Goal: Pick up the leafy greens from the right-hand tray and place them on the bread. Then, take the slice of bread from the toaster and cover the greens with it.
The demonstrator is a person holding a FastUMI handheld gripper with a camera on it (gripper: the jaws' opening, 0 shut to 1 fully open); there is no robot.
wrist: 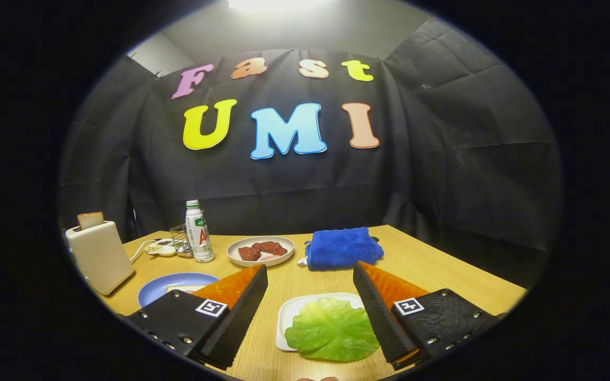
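While the gripper (310,270) hovers with jaws spread wide and released, the leafy greens (331,330) lie on a white tray (290,309) between them, near; bread (184,289) on a blue plate (157,288) left; toaster (99,255) far left on the table (432,275), slice (90,219) in its slot.

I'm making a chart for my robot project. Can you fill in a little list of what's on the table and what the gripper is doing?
gripper: open, fingers spread either side of the greens, touching nothing
leafy greens: on the white tray, between the fingers
bread on plate: on the blue plate, partly hidden behind one finger
toaster: one bread slice sticking out the top
meat plate: beyond the fingers, beside the bottle
blue towel: folded, beyond the tray
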